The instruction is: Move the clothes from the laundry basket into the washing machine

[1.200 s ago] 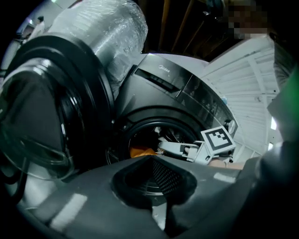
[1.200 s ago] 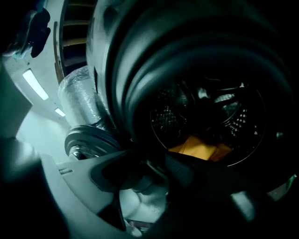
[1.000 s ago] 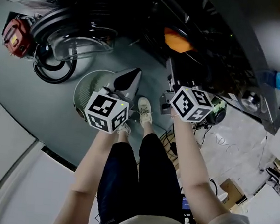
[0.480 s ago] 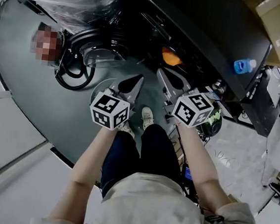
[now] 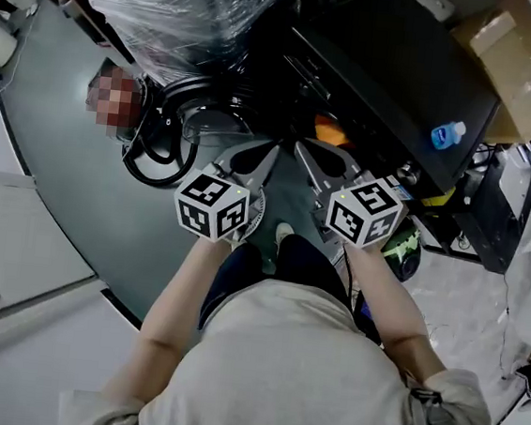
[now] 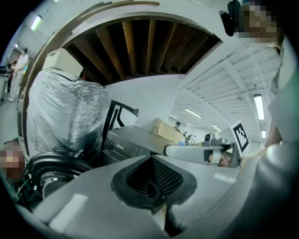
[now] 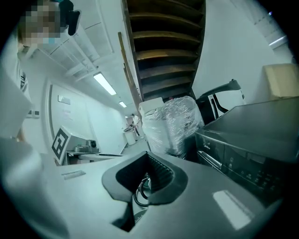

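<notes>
**Left gripper** (image 5: 264, 152): held out in front of the person (image 5: 305, 371), above the floor (image 5: 62, 176). Jaws were clenched pad to pad, with nothing between them. Its marker cube (image 5: 211, 208) faced the head camera.

**Right gripper** (image 5: 306, 152): held beside the left one, the two tips near each other but apart. Jaws were pressed together and empty. Its marker cube (image 5: 366, 211) also faced upward.

**Washing machine** (image 5: 403, 70): a dark grey front-loader, directly ahead of both grippers. A round door (image 5: 195, 119) stood swung out at its left side.

**Orange item** (image 5: 331, 129): sat in the dark opening of the machine's front, just beyond the gripper tips. Whether it was a garment could not be told.

**Laundry basket** (image 5: 257, 213): pale mesh, on the floor by the person's feet, and largely hidden under the left cube. Its contents were not visible.

**Blue bottle** (image 5: 448, 134): lay at the right-hand edge of the machine's top.

**Cardboard box** (image 5: 509, 53): stood beyond the far right corner of the machine's top.

**Plastic-wrapped bundle** (image 5: 183, 10): bulky, standing on the floor left of the machine and behind the door.

**Black hose** (image 5: 153, 162): looped on the floor below the door.
</notes>
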Demonstrator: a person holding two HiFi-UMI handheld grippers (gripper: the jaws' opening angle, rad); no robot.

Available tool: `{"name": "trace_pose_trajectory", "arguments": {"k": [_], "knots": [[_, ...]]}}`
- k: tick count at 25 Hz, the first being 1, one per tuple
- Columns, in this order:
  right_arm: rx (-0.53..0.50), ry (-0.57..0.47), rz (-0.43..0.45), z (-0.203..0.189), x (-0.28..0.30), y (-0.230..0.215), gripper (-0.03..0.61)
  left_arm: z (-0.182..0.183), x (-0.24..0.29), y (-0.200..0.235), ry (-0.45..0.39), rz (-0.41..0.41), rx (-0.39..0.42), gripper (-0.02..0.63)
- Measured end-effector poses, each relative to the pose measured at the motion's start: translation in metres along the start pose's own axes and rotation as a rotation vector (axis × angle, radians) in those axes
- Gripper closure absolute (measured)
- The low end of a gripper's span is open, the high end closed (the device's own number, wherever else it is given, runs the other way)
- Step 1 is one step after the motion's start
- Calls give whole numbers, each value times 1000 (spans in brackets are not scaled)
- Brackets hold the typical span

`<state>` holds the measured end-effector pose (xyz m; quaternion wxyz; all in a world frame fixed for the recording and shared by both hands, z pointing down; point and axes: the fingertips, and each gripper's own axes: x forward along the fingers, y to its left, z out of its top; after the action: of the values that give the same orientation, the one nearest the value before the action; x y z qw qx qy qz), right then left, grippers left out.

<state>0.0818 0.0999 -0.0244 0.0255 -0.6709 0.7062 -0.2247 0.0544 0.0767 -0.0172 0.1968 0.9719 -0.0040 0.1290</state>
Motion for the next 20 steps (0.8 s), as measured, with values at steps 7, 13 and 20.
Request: {"name": "trace_pose_trajectory", "arguments": {"k": [7,13,20], "knots": [[10,7,49,0,9,34,554,6,-31,11,-35,47,5,609],[-5,0,62,5,13,42,554,0,-44,15,-40,81,-7,609],[-24,31,78,3,15,46,554,1,-48,15,-40,87,-4,609]]}}
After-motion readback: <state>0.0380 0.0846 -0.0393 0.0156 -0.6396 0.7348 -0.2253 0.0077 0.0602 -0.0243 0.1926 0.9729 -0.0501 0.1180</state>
